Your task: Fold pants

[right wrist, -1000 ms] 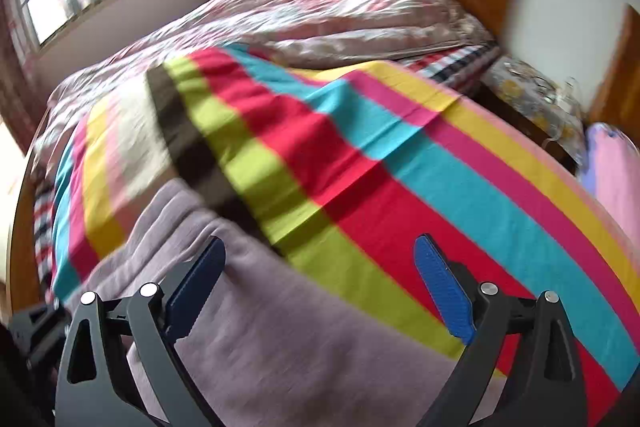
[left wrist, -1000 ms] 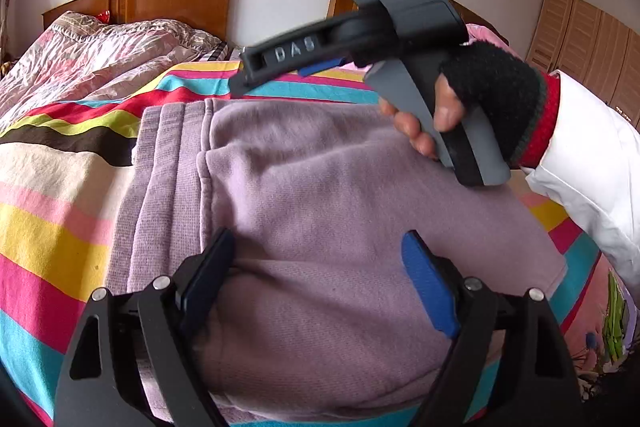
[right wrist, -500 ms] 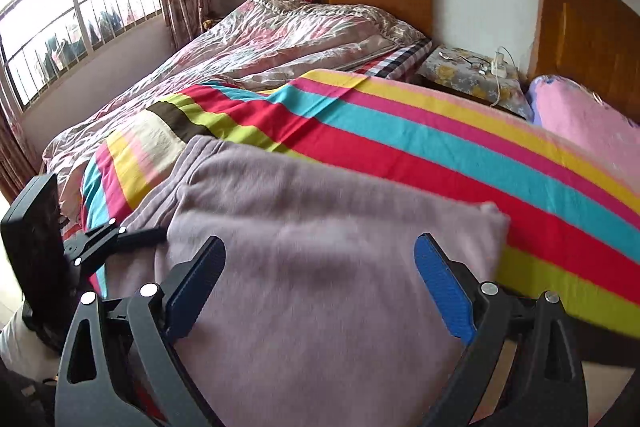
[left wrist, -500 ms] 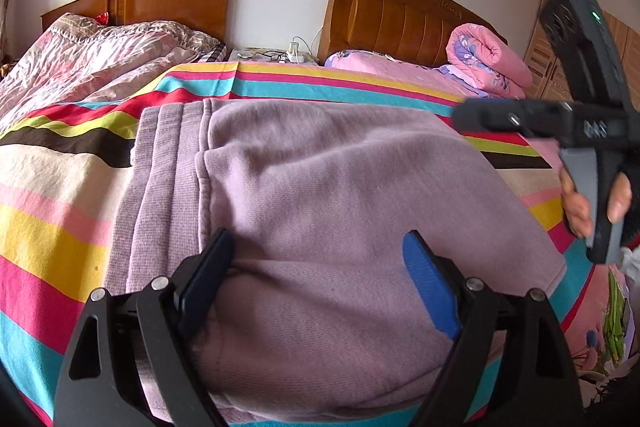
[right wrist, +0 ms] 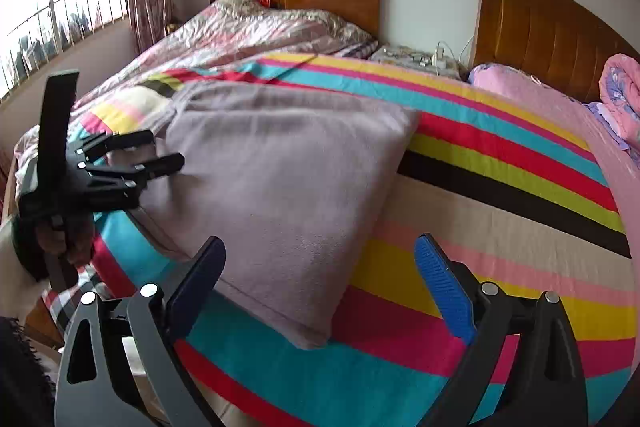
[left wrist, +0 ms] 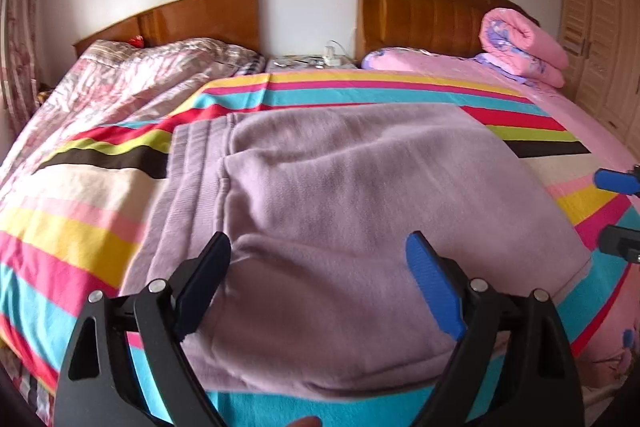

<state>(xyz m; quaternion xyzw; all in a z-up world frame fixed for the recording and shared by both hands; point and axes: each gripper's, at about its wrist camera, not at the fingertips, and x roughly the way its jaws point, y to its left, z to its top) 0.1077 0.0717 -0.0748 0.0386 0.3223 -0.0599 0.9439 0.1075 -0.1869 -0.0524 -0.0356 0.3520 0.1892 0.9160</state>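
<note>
Folded lilac pants (left wrist: 340, 207) lie flat on the striped sheet, waistband to the left. My left gripper (left wrist: 318, 243) hovers over their near edge; its jaws are opening, with the cloth beneath the gap and the pads not pressing on it. From the right wrist view the pants (right wrist: 280, 179) form a neat rectangle, and the left gripper (right wrist: 166, 149) reaches in from the left, held by a gloved hand (right wrist: 48, 243). My right gripper (right wrist: 320, 243) stands open over the pants' near right corner and holds nothing. In the left wrist view the right gripper (left wrist: 614, 211) shows only its tips at the right edge.
The striped sheet (right wrist: 500, 267) covers the bed. A floral duvet (left wrist: 132, 83) lies heaped at the far left and a rolled pink quilt (left wrist: 520, 47) at the far right. A cluttered nightstand (left wrist: 312, 61) sits between two wooden headboards. A wooden wardrobe (left wrist: 600, 39) lines the right wall.
The right gripper has swung from above the pants out to their right side. The left gripper has drawn back a little and its jaws stand wider. The pants lie unchanged.
</note>
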